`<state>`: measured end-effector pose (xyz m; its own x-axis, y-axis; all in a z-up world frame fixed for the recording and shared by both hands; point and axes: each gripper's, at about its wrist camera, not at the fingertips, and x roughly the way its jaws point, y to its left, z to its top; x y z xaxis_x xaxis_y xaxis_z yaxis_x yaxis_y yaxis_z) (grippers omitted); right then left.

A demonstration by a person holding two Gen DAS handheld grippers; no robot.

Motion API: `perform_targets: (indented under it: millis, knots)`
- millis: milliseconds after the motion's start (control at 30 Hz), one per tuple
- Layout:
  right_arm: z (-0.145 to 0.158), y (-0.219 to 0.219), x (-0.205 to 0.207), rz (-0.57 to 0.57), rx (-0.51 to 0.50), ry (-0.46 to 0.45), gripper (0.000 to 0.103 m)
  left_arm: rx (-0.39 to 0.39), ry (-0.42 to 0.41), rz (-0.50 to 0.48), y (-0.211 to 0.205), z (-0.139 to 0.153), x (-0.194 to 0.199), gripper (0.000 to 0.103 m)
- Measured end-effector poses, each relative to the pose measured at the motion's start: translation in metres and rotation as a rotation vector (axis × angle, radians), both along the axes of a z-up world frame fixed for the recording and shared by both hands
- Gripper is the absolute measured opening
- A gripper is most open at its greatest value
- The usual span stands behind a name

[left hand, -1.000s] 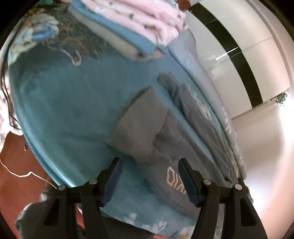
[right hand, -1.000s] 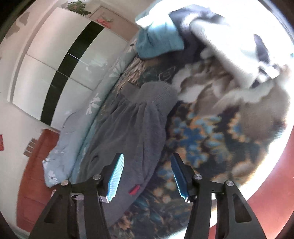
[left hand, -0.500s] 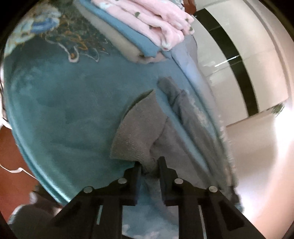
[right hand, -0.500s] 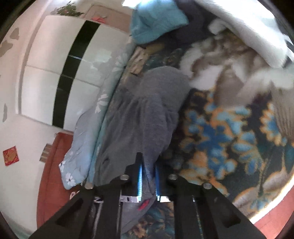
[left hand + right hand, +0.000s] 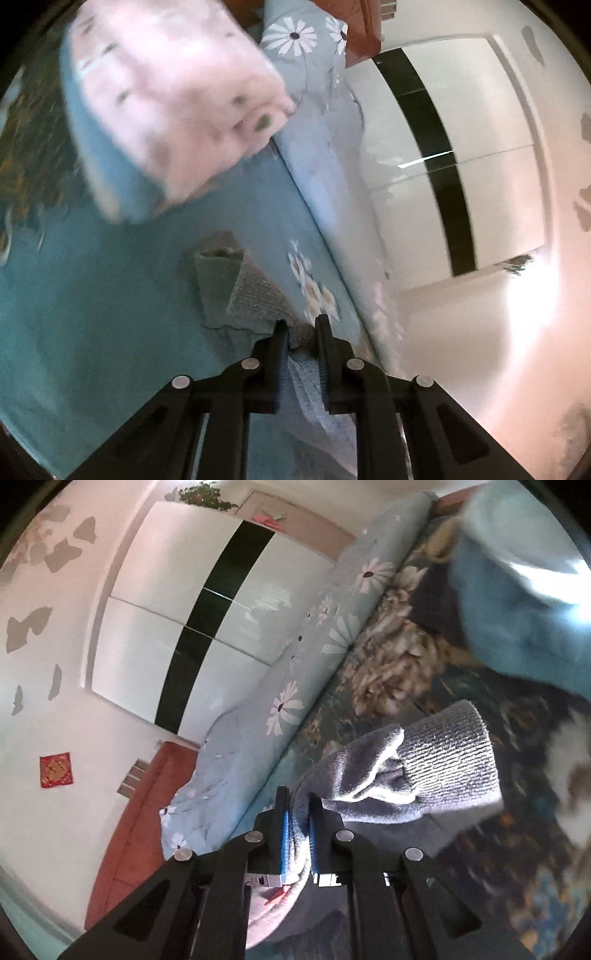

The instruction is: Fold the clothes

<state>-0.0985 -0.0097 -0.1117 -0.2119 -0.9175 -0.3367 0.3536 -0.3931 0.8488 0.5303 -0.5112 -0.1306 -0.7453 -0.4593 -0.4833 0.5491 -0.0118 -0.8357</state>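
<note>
A: Where's the grey sweatshirt [image 5: 417,775] right now?

B: On the bed, partly raised. In the right wrist view it fills the lower middle of the frame, a ribbed cuff [image 5: 454,746] bunched up and hanging right of centre, over the dark flowered blanket [image 5: 388,672].

A: And the right gripper [image 5: 297,812]?

B: Narrow, pinched on a fold of the grey cloth; the fabric runs straight between the blue pads.

A: The other one?

B: The left gripper [image 5: 301,334], bottom centre of its own view, is just as narrow and has a small wad of the same grey cloth between its tips. Another ribbed end [image 5: 236,288] trails off to the left of it, resting on the teal bedspread [image 5: 92,314].

A: So how far along would you say the folding is?

B: This garment looks barely begun, going by how it lies: both ends caught, nothing laid over anything yet. The fold itself, the flattening and the stacking all seem left to do.

A: Anything finished?

B: A folded pile [image 5: 166,99], pink on top of blue, sits in the upper left of the left view, blurred. In the upper right of the right view there's a heap of loose clothes [image 5: 517,602], blue and dark, which looks like it's waiting its turn.
</note>
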Motion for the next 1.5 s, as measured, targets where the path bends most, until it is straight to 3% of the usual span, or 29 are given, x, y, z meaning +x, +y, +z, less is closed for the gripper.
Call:
perform_targets:
  millis: [200, 333, 433, 567, 667, 733, 833, 867, 900, 967, 1000, 1067, 1167, 1267, 1500]
  knots:
    - [-0.006, -0.070, -0.045, 0.012, 0.116, -0.050, 0.009, 0.067, -0.237, 0.014, -0.072, -0.015, -0.064, 0.015]
    - [-0.021, -0.108, -0.069, 0.006, 0.231, -0.068, 0.009, 0.120, -0.326, -0.011, -0.103, -0.037, -0.096, 0.016]
    - [-0.034, -0.125, -0.085, -0.002, 0.261, -0.096, 0.009, 0.140, -0.375, -0.012, -0.120, -0.052, -0.110, 0.019]
    - [-0.054, -0.148, -0.102, 0.001, 0.333, -0.115, 0.010, 0.174, -0.387, -0.004, -0.131, -0.069, -0.116, 0.022]
    - [-0.065, -0.161, -0.105, 0.012, 0.403, -0.100, 0.011, 0.156, -0.400, -0.023, -0.135, -0.072, -0.121, 0.032]
    - [-0.071, -0.163, -0.106, 0.013, 0.418, -0.099, 0.011, 0.132, -0.387, -0.052, -0.135, -0.067, -0.123, 0.050]
    - [-0.073, -0.162, -0.105, 0.023, 0.429, -0.081, 0.012, 0.066, -0.333, -0.113, -0.122, -0.052, -0.115, 0.059]
    - [-0.071, -0.163, -0.103, 0.034, 0.431, -0.061, 0.020, 0.038, -0.328, -0.123, -0.114, -0.045, -0.111, 0.059]
    - [-0.065, -0.164, -0.097, 0.056, 0.424, -0.024, 0.040, 0.009, -0.324, -0.133, -0.106, -0.038, -0.107, 0.062]
    - [-0.054, -0.167, -0.086, 0.100, 0.408, 0.052, 0.066, -0.034, -0.368, -0.117, -0.085, -0.029, -0.097, 0.067]
    - [-0.047, -0.167, -0.076, 0.119, 0.399, 0.095, 0.072, -0.047, -0.396, -0.096, -0.070, -0.029, -0.089, 0.069]
    - [-0.035, -0.163, -0.057, 0.141, 0.377, 0.163, 0.074, -0.058, -0.436, -0.054, -0.045, -0.035, -0.074, 0.071]
    - [-0.023, -0.147, -0.020, 0.167, 0.316, 0.230, 0.074, -0.006, -0.401, -0.040, -0.027, -0.059, -0.055, 0.071]
    - [-0.022, -0.132, 0.010, 0.208, 0.291, 0.239, 0.074, 0.037, -0.262, -0.041, -0.042, -0.080, -0.054, 0.071]
    - [-0.024, -0.093, 0.039, 0.193, 0.290, 0.221, 0.074, 0.082, -0.212, -0.019, -0.067, -0.101, -0.077, 0.070]
